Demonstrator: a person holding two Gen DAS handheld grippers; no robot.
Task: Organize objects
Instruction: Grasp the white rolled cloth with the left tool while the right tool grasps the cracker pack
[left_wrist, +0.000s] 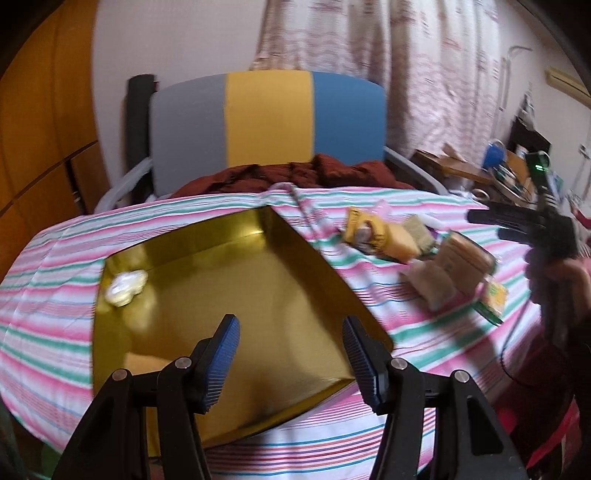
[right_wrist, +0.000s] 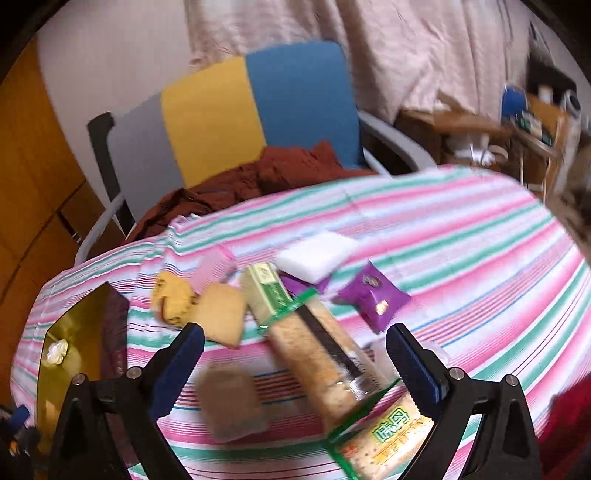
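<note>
The left gripper (left_wrist: 291, 354) occupies the lower centre of the left wrist view, jaws spread wide with nothing between the blue pads (left_wrist: 221, 363). It hangs over the gold tray (left_wrist: 207, 266), which sits on the striped tablecloth (left_wrist: 48, 280) in the centre-left of the frame. One pale wrapped sweet (left_wrist: 125, 286) lies in the tray's upper left corner; a tan object at the tray's lower left edge is too blurred to identify.

To the right of the tray, in the centre-right of the same frame, a loose pile of snack packets (left_wrist: 417, 254) rests on the cloth. The right gripper (left_wrist: 517, 229) appears at the right edge.

In the right wrist view, the right gripper (right_wrist: 295, 362) fills the lower centre, jaws wide apart and holding nothing. Between and below them lies a long cracker pack (right_wrist: 325, 354) with green trim, set diagonally. A brown packet (right_wrist: 231, 402) lies to its left, blurred. Above it are a yellow packet (right_wrist: 173, 299), a tan packet (right_wrist: 221, 314), a green-and-white bar (right_wrist: 267, 291), a white packet (right_wrist: 314, 256) and a purple packet (right_wrist: 373, 295). The tray shows at the lower left of this frame.

A grey, yellow and blue chair (left_wrist: 266, 118) with a red-brown cloth (left_wrist: 295, 175) on its seat stands behind the table.
</note>
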